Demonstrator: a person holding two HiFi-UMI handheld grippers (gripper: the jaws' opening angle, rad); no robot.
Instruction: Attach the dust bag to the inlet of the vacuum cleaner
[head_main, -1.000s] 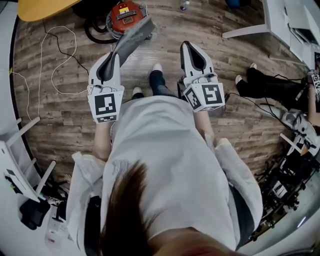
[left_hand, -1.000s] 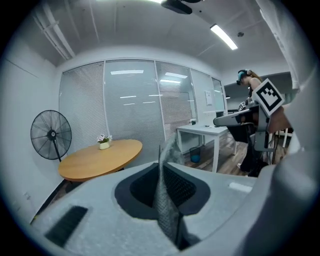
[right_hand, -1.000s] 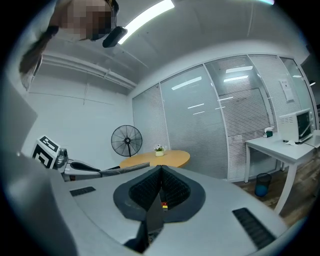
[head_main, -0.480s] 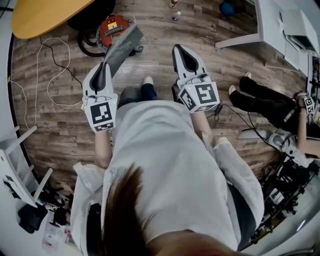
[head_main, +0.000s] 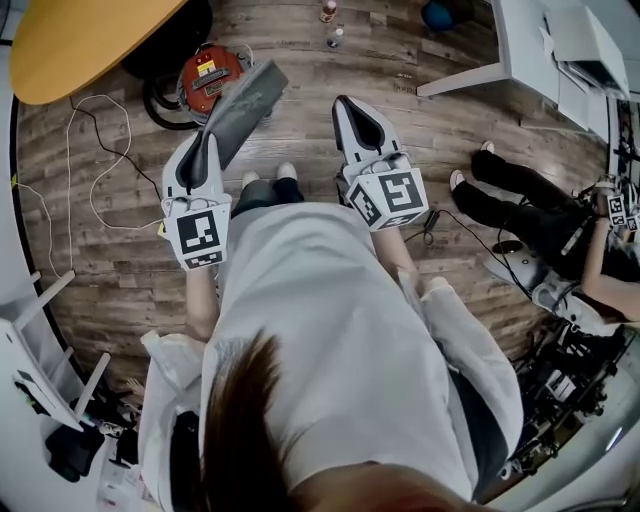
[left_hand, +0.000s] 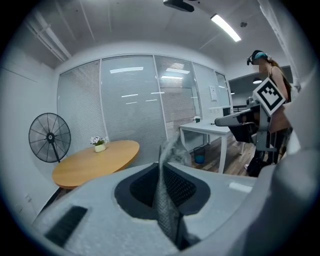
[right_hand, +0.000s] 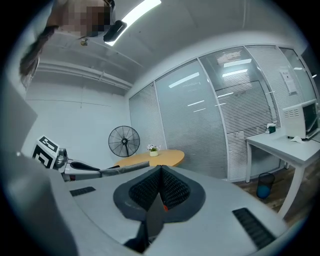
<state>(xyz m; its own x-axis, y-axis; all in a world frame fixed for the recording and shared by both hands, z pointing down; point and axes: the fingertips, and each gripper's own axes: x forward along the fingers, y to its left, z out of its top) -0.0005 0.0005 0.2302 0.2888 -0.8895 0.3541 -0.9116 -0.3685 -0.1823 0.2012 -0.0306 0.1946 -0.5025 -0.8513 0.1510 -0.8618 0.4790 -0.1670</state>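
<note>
- The wooden floor (head_main: 300, 70) carries everything; a white cable (head_main: 85, 150) loops along its left edge.
- A round yellow table (head_main: 80, 35) fills the floor's far left corner, with a small flowerpot (left_hand: 99, 144) on its top and a standing fan (left_hand: 49, 137) beside it.
- The vacuum cleaner (head_main: 205, 75), orange-red, sits on the floor partly under the table's edge.
- The dust bag (head_main: 243, 102), a flat grey sheet, is held off the floor. It slants from the left gripper toward the vacuum cleaner, and its far end is near the machine (contact cannot be judged from above).
- The left gripper (head_main: 208, 142) has its jaws clamped on the bag's near edge.
- The right gripper (head_main: 347, 105) has its jaws pressed together with nothing between them. It is level with the left one and clear of the bag.
</note>
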